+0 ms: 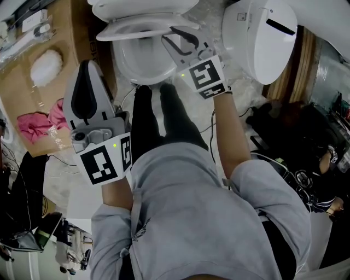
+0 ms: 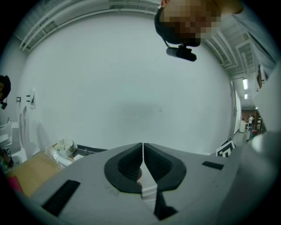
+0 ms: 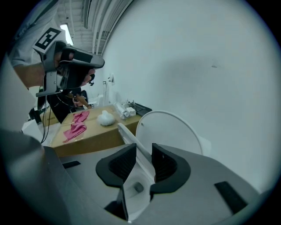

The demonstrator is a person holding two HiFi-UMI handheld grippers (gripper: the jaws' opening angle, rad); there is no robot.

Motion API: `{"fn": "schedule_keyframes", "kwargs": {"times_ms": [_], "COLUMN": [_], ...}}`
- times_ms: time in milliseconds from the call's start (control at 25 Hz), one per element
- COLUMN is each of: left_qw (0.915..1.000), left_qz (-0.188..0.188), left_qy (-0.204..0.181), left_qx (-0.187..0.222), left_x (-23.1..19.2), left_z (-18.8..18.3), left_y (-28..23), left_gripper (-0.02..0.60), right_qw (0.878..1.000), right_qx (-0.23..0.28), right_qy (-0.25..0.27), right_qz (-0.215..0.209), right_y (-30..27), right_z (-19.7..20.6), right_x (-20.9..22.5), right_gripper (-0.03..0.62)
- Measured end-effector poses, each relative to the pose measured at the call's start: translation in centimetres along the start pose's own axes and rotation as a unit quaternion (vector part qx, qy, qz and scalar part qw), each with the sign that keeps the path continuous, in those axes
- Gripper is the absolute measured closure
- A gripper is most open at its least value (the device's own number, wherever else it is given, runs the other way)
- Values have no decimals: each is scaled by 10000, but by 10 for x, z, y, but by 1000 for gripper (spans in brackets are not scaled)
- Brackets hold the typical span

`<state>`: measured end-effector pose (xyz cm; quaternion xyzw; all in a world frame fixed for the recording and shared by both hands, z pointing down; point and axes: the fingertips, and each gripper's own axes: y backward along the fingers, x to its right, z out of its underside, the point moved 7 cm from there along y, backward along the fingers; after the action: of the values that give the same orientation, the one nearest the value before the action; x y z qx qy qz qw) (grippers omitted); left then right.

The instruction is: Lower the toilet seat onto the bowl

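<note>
The white toilet bowl (image 1: 143, 65) stands at the top of the head view. Its seat (image 1: 131, 30) hangs at a slant over the bowl, and the lid (image 1: 139, 7) stays raised behind it. My right gripper (image 1: 178, 38) is shut on the seat's right rim. In the right gripper view the rim of the seat (image 3: 128, 137) runs between the pads of my right gripper (image 3: 143, 153), with the upright lid (image 3: 169, 132) beyond. My left gripper (image 1: 87, 70) is held away from the toilet at the left. It is shut and empty, and my left gripper (image 2: 143, 148) faces a bare wall.
A second white toilet unit (image 1: 262, 35) stands to the right of the bowl. A cardboard box (image 1: 22, 90) at the left carries a pink cloth (image 1: 39, 124) and a white fluffy bundle (image 1: 46, 66). Cables and dark gear (image 1: 306, 164) lie at the right.
</note>
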<state>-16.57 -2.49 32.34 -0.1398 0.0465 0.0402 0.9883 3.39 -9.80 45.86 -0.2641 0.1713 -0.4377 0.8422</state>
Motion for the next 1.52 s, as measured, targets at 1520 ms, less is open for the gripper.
{"fn": "schedule_keyframes", "kwargs": {"times_ms": [1520], "left_qw": [9994], "left_qz": [-268], "left_qy": [207], "left_qx": [-16], "left_x": [9], "left_z": [32], "left_y": [27], "left_gripper": [581], "right_qw": [9950], "right_qx": [-652], "right_qy": [409], "right_qz": [-629], "right_y": [34], "right_z": [71], "right_x": [-82], "right_gripper": [502]}}
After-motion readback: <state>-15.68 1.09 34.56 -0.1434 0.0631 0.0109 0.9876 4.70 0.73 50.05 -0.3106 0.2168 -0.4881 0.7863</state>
